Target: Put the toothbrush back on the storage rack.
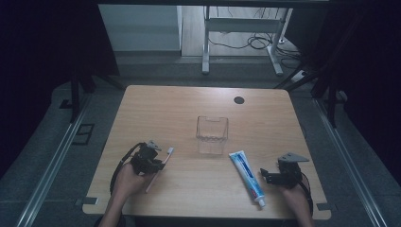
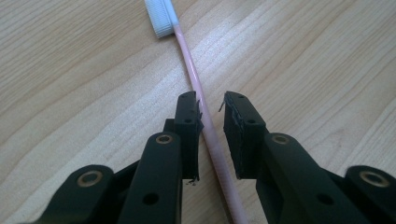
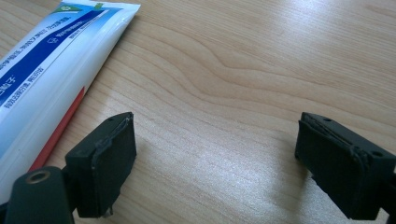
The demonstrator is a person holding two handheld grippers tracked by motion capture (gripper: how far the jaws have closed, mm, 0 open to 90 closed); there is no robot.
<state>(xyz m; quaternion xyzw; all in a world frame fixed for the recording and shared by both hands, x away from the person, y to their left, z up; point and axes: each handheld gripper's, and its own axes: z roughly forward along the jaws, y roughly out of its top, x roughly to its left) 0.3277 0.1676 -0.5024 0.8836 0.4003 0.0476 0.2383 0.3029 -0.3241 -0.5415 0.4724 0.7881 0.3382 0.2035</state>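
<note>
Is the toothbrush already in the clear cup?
No, the toothbrush lies on the table at the left tongs, apart from the cup.

I work in what looks like a lab or recording room, not a home. My wooden counter (image 1: 203, 101) stands alone on grey carpet, flanked by metal floor rails (image 1: 52, 165) and dark curtains (image 1: 47, 38). Behind it, loose cables (image 1: 255, 42) lie around the white metal legs of another desk (image 1: 206, 52).
</note>
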